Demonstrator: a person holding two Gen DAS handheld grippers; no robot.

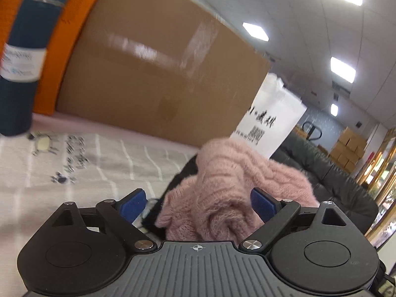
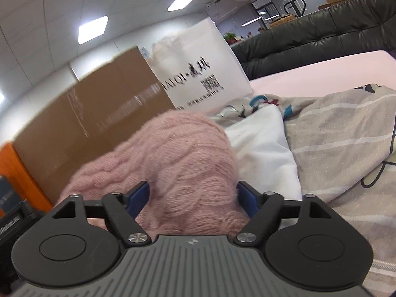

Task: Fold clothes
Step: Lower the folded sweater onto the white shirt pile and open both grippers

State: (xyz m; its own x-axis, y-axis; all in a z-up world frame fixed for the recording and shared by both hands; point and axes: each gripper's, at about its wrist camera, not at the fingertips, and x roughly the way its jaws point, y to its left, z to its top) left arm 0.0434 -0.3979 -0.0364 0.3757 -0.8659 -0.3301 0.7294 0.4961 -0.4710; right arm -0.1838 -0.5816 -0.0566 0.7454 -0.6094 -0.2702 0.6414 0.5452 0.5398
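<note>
Both the left gripper [image 1: 198, 203] and right gripper [image 2: 193, 198] stand wide around the bunched pink sweater [image 1: 237, 185] on the bed [image 2: 321, 74], unpinched; next, I judge, spread it flat.

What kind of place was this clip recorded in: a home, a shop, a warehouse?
Probably a warehouse or showroom rather than a home: stacked cardboard cartons at the back, panel ceiling lights, and a bed with a printed sheet beside a black leather sofa.
</note>
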